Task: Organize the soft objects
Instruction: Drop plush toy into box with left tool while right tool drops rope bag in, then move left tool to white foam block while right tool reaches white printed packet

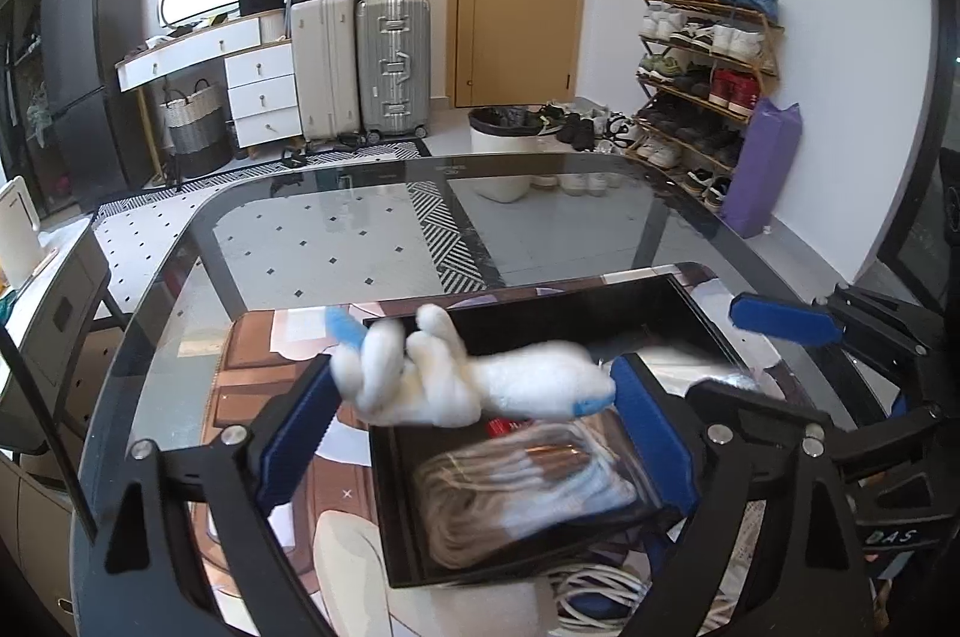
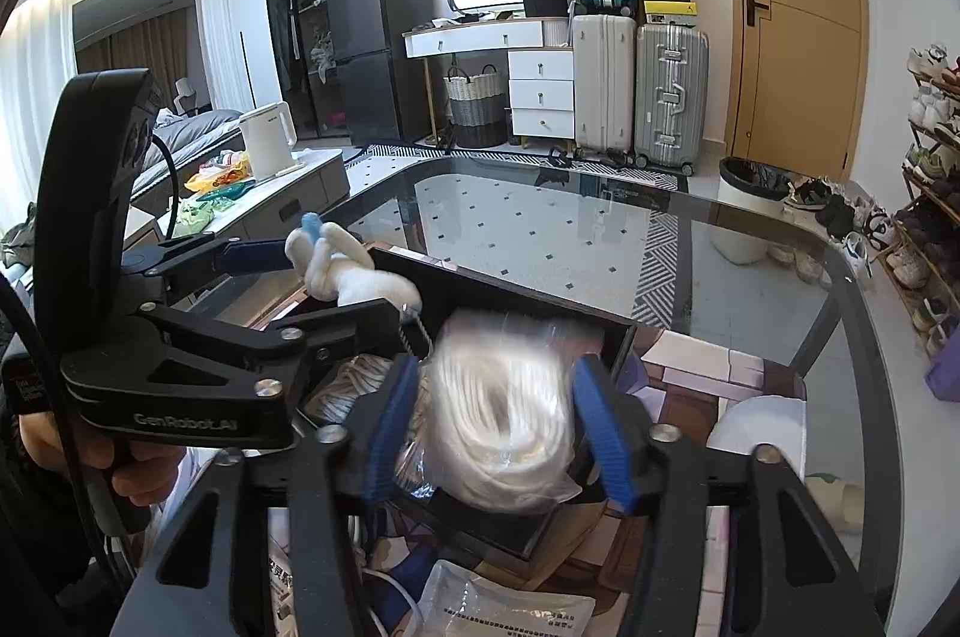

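Note:
A black tray (image 1: 690, 304) lies on a printed mat on the glass table. My left gripper (image 1: 474, 415) is shut on a white plush toy (image 1: 456, 373) with blue tips and holds it above the tray's near left part. The toy also shows in the right wrist view (image 2: 354, 277), with a small chain hanging from it. My right gripper (image 2: 501, 418) is shut on a clear bag of coiled white cord (image 2: 510, 421) over the tray (image 2: 618, 331). A bagged bundle of cords (image 1: 528, 481) lies inside the tray. The right gripper's blue finger (image 1: 780, 322) reaches in from the right.
The glass table (image 1: 336, 241) stretches ahead with a rounded far edge. A packaged white item (image 2: 504, 607) and loose white cable (image 1: 594, 595) lie on the mat near me. A side table with a white kettle (image 2: 267, 138) stands left. Suitcases, drawers, bin and shoe rack stand beyond.

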Action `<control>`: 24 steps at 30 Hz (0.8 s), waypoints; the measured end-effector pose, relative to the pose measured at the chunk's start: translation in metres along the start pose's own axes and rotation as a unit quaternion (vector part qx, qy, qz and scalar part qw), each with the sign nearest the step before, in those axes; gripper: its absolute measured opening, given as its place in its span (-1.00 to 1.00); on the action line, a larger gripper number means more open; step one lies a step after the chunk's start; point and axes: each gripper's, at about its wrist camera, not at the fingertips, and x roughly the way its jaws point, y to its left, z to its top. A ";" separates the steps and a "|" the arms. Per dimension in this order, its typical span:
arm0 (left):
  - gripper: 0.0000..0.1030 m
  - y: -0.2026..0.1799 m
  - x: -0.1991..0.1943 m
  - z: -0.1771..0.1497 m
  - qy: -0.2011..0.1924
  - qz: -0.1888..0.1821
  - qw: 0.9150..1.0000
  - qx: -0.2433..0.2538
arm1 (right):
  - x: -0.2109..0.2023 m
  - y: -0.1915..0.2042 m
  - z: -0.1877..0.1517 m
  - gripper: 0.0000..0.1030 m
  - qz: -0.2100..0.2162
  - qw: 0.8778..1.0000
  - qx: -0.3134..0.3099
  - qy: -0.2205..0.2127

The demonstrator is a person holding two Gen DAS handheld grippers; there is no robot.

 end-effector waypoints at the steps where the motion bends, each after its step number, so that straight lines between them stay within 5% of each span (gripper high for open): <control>1: 0.82 0.000 -0.002 -0.001 -0.001 -0.002 1.000 0.002 | -0.002 -0.001 -0.001 0.49 0.002 1.000 0.002 -0.002; 8: 1.00 0.002 -0.017 -0.012 -0.012 0.004 1.000 0.017 | -0.014 -0.004 -0.014 0.90 -0.007 1.000 0.015 0.001; 24: 1.00 0.013 -0.041 -0.044 -0.001 0.000 1.000 0.011 | -0.041 -0.010 -0.050 0.98 -0.021 0.998 0.050 0.016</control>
